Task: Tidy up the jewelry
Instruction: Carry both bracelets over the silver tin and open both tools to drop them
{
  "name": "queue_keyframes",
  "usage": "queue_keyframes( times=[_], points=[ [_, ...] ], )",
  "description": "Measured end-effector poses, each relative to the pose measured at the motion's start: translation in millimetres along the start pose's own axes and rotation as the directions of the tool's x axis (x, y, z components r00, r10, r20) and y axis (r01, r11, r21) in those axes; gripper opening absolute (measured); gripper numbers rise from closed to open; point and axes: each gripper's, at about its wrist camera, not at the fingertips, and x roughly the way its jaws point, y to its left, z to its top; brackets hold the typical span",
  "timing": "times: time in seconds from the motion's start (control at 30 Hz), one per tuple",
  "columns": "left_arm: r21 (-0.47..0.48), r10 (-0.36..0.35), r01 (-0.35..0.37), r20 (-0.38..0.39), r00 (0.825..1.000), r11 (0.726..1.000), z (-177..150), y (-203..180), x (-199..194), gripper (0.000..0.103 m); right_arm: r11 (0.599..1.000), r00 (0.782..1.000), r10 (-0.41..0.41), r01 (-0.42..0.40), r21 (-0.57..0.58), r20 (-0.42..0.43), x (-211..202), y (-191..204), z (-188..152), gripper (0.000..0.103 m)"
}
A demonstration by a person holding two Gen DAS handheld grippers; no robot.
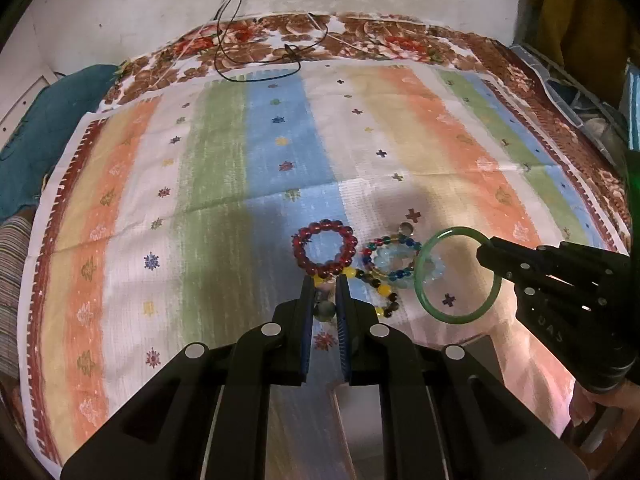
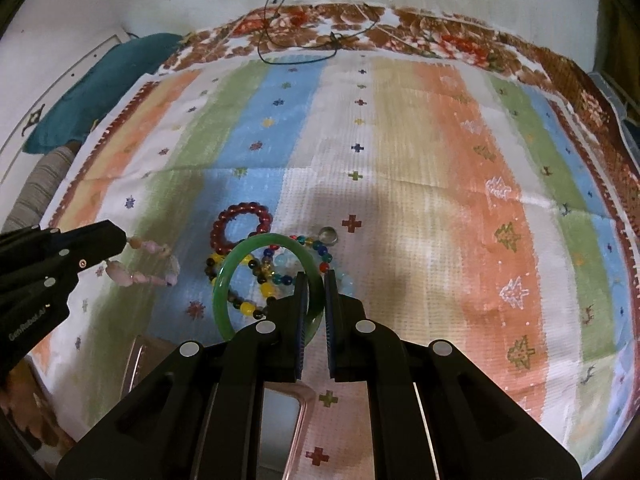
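Two matte black handheld grippers: the left gripper (image 1: 325, 280) has angular linkage arms with round silver pivot pins and blue ribbed pads (image 1: 308, 320); the right gripper (image 2: 316, 276) matches it; white lettering marks one housing's side.

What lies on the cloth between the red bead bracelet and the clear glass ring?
In the left wrist view, only bare striped cloth separates the red bead bracelet from the clear glass ring.
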Motion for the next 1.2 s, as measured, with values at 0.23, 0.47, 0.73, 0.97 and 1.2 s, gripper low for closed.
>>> queue_keyframes(
  times=[0.23, 0.47, 0.73, 0.97, 1.2],
  points=[
    [0.013, -0.040, 0.039, 0.051, 0.998, 0.999, -5, -8, -22, 0.010, 1.000, 0.999, -0.008, 0.008, -0.008, 0.033, -21, 1, -7, 0.009],
    [-0.003, -0.061, 0.062, 0.069, 0.996, 0.998, -11, -9, -37, 0.010, 1.000, 0.999, 0.017, -0.017, -0.002, 0.050, -35, 2, -14, 0.009],
    [-0.022, -0.083, 0.086, 0.106, 0.991, 0.996, -23, -11, -61, 0.010, 0.998, 0.994, -0.022, 0.028, -0.055, 0.107, -59, 13, -23, 0.009],
    [-0.035, -0.104, 0.110, 0.131, 0.986, 0.993, -33, -15, -79, 0.010, 0.998, 0.994, -0.004, 0.012, -0.063, 0.113, -66, 17, -32, 0.009],
    [-0.023, -0.110, 0.114, 0.135, 0.985, 0.993, -42, -21, -89, 0.010, 0.997, 0.993, 0.008, 0.001, -0.080, 0.120, -76, 26, -44, 0.009]
  ],
)
